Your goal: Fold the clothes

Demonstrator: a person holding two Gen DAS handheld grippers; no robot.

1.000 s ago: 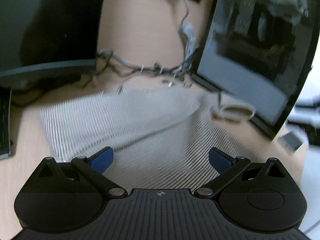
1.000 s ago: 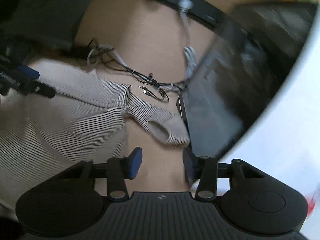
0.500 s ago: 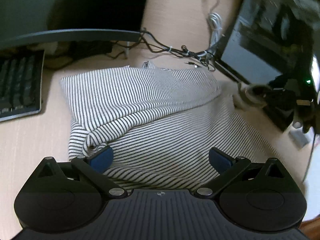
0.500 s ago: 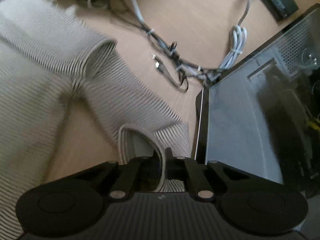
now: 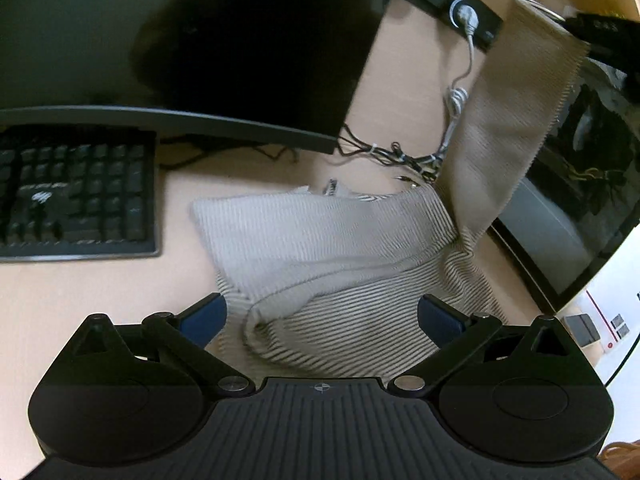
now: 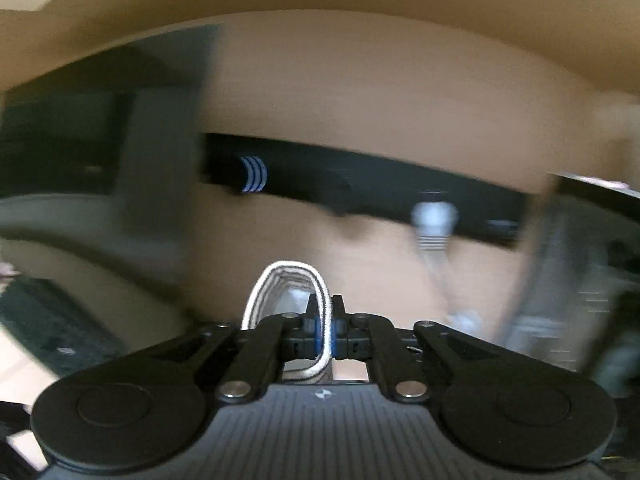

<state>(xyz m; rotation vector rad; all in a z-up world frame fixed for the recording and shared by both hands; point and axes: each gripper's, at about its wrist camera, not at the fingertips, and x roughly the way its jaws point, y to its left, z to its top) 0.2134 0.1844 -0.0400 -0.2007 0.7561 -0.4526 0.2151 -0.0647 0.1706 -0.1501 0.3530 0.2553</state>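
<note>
— Two jaws: what are they doing?
— My right gripper [image 6: 325, 330] jaws pinch the striped sleeve [image 5: 516, 112] cuff, lifted up high. My left gripper [image 5: 322, 316] jaws are wide apart, with the sweater [image 5: 328, 252] on the bench [image 5: 100, 292] just ahead.

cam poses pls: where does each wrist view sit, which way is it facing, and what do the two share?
Left wrist view: sits on the left tongs, tilted down at the desk; sees the striped sweater, keyboard, monitor; own open fingers in frame, plus the right tongs at top right.
Right wrist view: sits on the right tongs, facing roughly level at the back wall, blurred; own fingers shut on the sleeve cuff.
Shared: the raised sleeve, the cuff end of which the right tongs hold.
</note>
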